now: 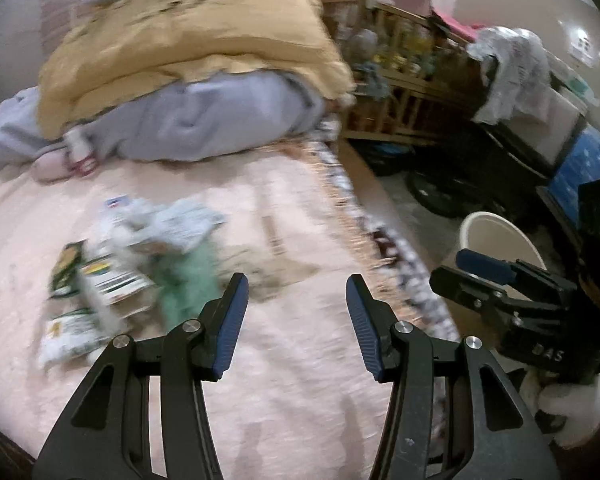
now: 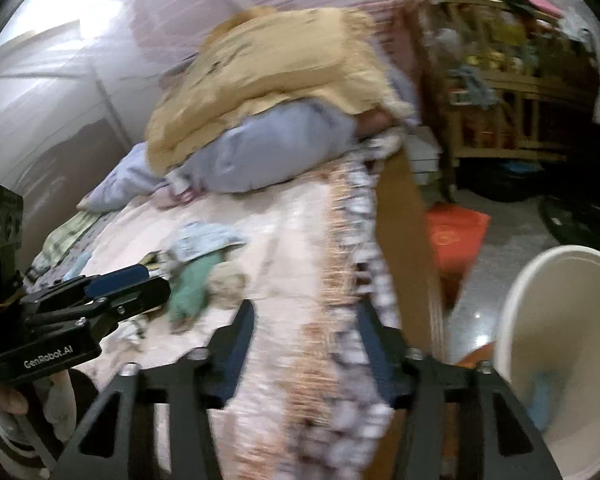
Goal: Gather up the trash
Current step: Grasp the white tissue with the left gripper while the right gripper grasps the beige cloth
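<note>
Reaching for the next piece of litter is the step in hand, I judge: both sets of fingers are empty and face the bed. The left gripper [image 1: 297, 322], black with blue ribbed pads, stands partly open over the pale pink bedspread [image 1: 284, 208], nothing between its fingers. The right gripper [image 2: 306, 350] is likewise parted and holds nothing, hanging over the patterned edge of the bed with the round white plastic bin [image 2: 560, 344] just to its right on the floor; something pale blue lies in the bin's bottom.

The trash, a loose heap of crumpled white paper, green-and-white printed packets and a mint-green scrap [image 1: 140, 264], lies on the bedspread ahead and left of the left gripper, well apart from the bin. To do it well, I would bring the left fingers low over one packet, pinch an edge standing clear of the soft cover so no fabric is caught, and leave the bin side to the right hand.

The packets' print is too blurred to read. The left gripper's body reads "GenRobot.AI" [image 2: 54, 356].
</note>
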The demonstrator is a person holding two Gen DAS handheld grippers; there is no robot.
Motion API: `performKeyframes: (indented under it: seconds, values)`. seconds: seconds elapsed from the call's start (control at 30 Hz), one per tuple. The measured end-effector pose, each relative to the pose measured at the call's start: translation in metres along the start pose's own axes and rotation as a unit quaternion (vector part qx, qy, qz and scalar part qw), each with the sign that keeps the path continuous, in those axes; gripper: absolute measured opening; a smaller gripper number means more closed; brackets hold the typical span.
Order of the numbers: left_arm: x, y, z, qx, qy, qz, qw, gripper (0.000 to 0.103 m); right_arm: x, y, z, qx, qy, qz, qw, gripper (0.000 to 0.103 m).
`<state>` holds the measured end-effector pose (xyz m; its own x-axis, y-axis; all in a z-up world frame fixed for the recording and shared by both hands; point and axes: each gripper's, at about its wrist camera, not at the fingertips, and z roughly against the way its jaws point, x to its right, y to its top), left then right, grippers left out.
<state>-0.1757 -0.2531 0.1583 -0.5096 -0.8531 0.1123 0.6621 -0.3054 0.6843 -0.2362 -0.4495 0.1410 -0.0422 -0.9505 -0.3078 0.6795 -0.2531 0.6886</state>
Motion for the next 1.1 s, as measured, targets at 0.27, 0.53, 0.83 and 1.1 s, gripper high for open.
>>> performKeyframes:
  seconds: [0.27, 0.53, 0.83, 1.1]
  values:
    - [-0.085, -0.025, 0.029, -0.002, 0.062, 0.04, 0.9973, 0.049, -0.071, -0.003, -0.048, -0.038, 0.052, 0.038, 0.997, 0.064]
    - [-0.163, -0.048, 0.045, -0.013, 0.097, 0.091, 0.9911, 0.049, -0.108, -0.004, -0.086, -0.062, 0.058, 0.071, 0.994, 0.064]
    - [-0.171, -0.071, 0.029, -0.054, 0.05, 0.118, 0.9902, 0.054, -0.095, 0.013, -0.144, -0.084, 0.002, 0.084, 0.993, 0.064]
    - [-0.167, -0.074, -0.02, -0.085, 0.065, 0.12, 0.9869, 0.054, -0.089, 0.015, -0.17, -0.091, 0.005, 0.081, 0.992, 0.039]
